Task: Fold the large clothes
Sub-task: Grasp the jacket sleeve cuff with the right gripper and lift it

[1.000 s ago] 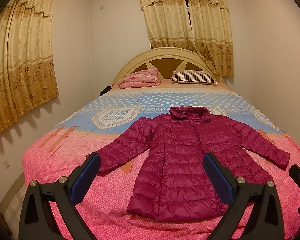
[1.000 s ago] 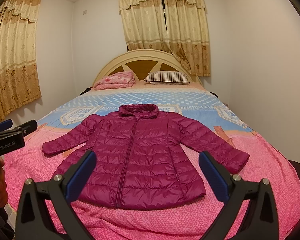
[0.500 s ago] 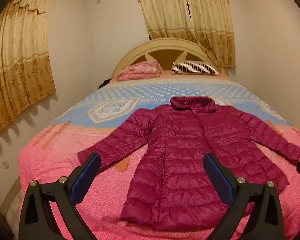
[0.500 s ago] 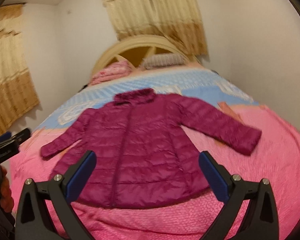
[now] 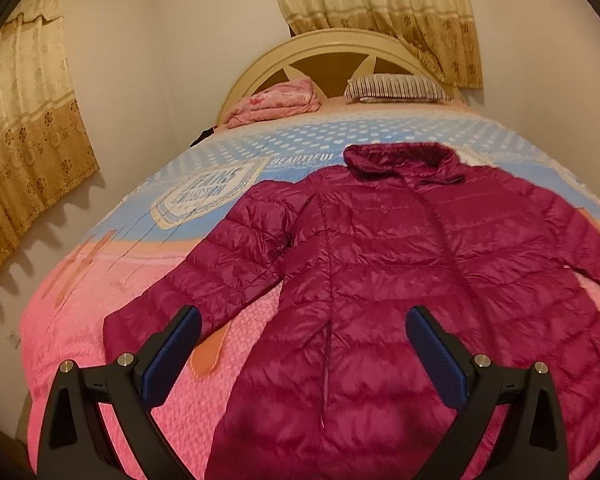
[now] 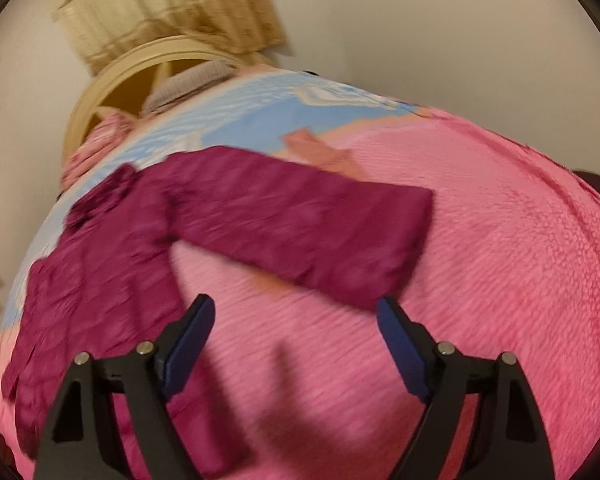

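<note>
A magenta quilted puffer jacket (image 5: 388, 280) lies flat, front up and zipped, on the bed's pink bedspread (image 5: 76, 320), sleeves spread to both sides. My left gripper (image 5: 304, 320) hangs open above the jacket's lower left part, between the left sleeve (image 5: 216, 276) and the body, touching nothing. In the blurred right wrist view, the jacket (image 6: 112, 264) is at the left and its right sleeve (image 6: 312, 228) stretches across the middle. My right gripper (image 6: 296, 308) hovers over the bedspread just before the sleeve's cuff (image 6: 404, 240); its jaws are closing with nothing between them.
The bedspread turns blue with white dots (image 5: 340, 140) toward the cream headboard (image 5: 332, 48). A folded pink blanket (image 5: 276, 100) and a striped pillow (image 5: 396, 88) lie at the head. Walls flank the bed, with gold curtains (image 5: 24, 132) on the left and behind the headboard.
Both grippers have moved forward and down toward the jacket. The right one swung right and rolled, so the sleeve now fills its view, and its jaws have narrowed a little.
</note>
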Tool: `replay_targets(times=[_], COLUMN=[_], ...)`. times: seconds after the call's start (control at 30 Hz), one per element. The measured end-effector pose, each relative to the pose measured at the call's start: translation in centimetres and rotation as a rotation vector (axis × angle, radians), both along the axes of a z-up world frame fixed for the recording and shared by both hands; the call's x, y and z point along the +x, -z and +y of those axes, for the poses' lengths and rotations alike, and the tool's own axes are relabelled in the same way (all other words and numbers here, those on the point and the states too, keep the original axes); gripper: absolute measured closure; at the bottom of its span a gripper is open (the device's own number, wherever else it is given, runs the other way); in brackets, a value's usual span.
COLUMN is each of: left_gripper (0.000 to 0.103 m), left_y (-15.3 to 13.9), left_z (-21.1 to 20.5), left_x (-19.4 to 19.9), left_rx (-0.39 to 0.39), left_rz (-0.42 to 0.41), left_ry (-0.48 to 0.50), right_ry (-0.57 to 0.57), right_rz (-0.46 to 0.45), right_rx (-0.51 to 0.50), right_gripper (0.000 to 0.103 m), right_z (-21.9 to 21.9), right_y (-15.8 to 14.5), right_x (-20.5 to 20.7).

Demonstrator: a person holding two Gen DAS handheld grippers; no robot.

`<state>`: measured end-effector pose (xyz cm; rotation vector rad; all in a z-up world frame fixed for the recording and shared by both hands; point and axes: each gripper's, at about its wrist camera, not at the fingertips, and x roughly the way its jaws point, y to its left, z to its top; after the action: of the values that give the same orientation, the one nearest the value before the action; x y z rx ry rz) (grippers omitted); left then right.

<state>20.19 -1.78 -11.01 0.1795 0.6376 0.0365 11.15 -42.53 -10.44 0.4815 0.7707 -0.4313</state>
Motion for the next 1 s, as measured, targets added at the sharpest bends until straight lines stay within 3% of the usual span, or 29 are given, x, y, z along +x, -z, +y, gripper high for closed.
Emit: replay_targets(times=[0.1,0.27,0.33,0.47,0.53,0.63,1.0], left_gripper=[0.001,0.001,0.001,0.001,0.001,0.001,0.001], left_y=[1.0,2.1,2.4,2.8,2.8,2.3,-0.1], left_z=[0.1,0.5,0.6,1.0,1.3,1.9,5.4], left_x=[2.0,4.1,4.6,4.9,5.2,5.4,6.4], left_rx=[0.023,0.041,0.045,0.051,0.05,0.056,0.041], left_rz=[0.016,0.051,0.058,0.073,0.078,0.066,0.028], left_ry=[-0.012,-0.027,-0.026,-0.029,-0.034,-0.045,-0.105], right_ry=[0.043,0.061,0.051,0.007,-0.012,-0.039,-0.193], right_rz=[0.032,0.075,0.091,0.116,0.117,0.113,0.003], right_rx=[0.001,0.049,0.053,0.044,0.049,0.043,-0.197], right_gripper=[0.019,0.03,0.044,0.059,0.075,0.085,0.092], right_z=[-2.5,-5.1,-5.2,-5.3,-5.7,-5.9,-0.6], right_y=[0.5,2.0,2.6,3.3,3.1,2.2,-6.2], right_x=[0.9,2.6,3.3,4.5,4.7,5.2,9.1])
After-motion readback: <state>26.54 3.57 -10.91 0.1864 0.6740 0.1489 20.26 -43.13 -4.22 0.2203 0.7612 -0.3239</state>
